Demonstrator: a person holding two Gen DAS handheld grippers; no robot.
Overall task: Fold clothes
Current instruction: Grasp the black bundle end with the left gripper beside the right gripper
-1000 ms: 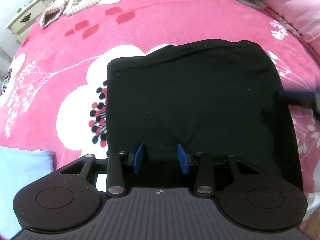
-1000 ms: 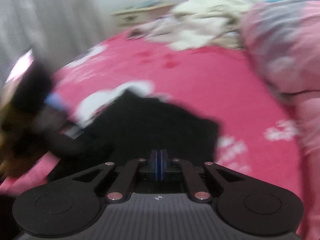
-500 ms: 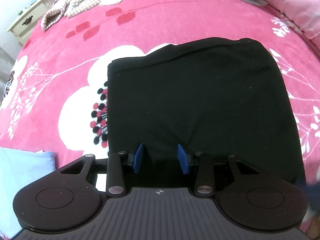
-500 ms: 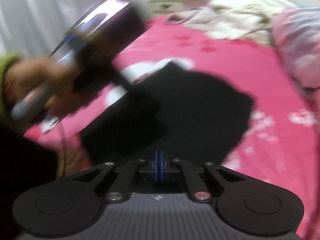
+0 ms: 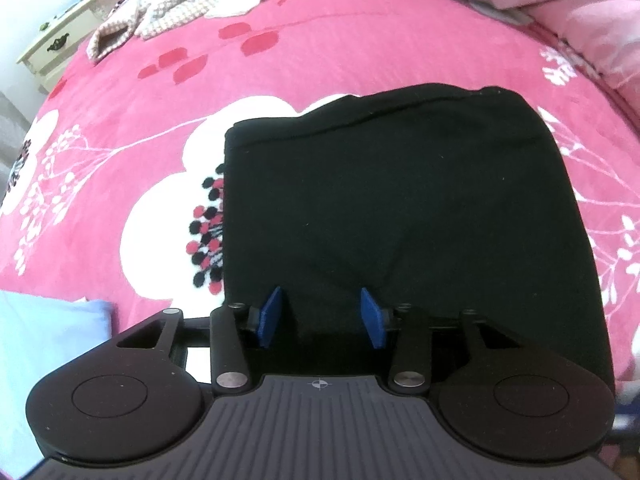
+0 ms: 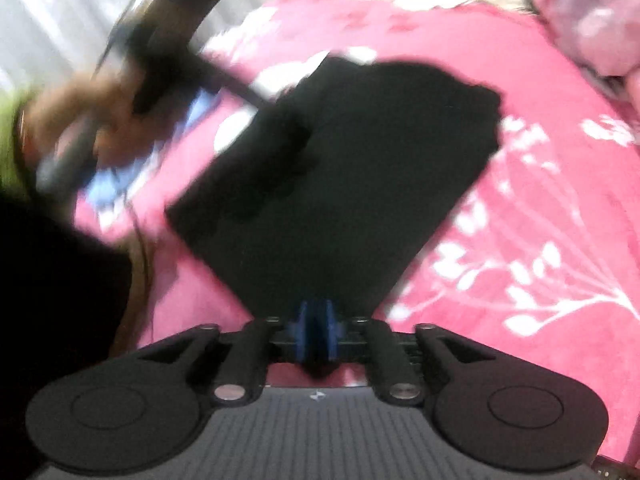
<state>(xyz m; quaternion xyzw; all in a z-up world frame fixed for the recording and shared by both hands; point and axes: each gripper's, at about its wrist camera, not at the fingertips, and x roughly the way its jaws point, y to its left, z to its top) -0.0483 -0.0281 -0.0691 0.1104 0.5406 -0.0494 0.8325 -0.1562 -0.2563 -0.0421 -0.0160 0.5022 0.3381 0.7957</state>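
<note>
Pink floral bedspread [image 5: 320, 40], cream dresser [image 5: 60, 40]

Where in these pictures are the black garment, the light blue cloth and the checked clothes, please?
black garment [image 5: 400, 208]: left wrist view, middle of its folded top surface.
light blue cloth [image 5: 44, 344]: left wrist view, flat part near the lower left edge.
checked clothes [image 5: 176, 4]: left wrist view, crumpled patterned part.

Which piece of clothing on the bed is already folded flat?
The black garment by the left gripper, a neat rectangle; the checked clothes near the nightstand lie crumpled.
</note>
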